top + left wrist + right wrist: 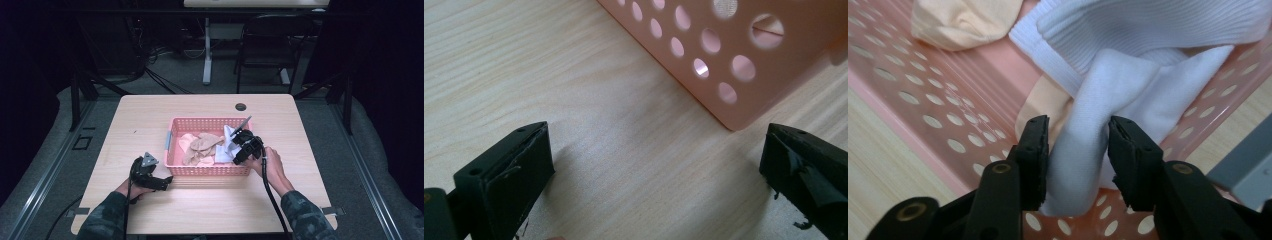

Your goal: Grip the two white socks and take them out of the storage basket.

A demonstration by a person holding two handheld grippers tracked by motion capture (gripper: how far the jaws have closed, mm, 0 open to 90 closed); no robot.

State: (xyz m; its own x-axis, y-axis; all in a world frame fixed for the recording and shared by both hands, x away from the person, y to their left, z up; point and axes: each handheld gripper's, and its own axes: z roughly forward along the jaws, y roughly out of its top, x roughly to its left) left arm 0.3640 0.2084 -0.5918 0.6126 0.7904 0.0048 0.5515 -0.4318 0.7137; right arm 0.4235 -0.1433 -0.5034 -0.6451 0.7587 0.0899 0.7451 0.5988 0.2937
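Probably a lab: dark curtains, floor cables (150,60), bare desk (150,115), folding chair (265,45)

A pale wooden table (150,120) is seen, with a round dark hole (240,106) set near its far edge. A pink perforated basket (175,145) is placed directly on the table, between the left tongs (160,182) and the right tongs (235,150). In the left gripper view, a basket corner is seen just ahead of the left tongs.
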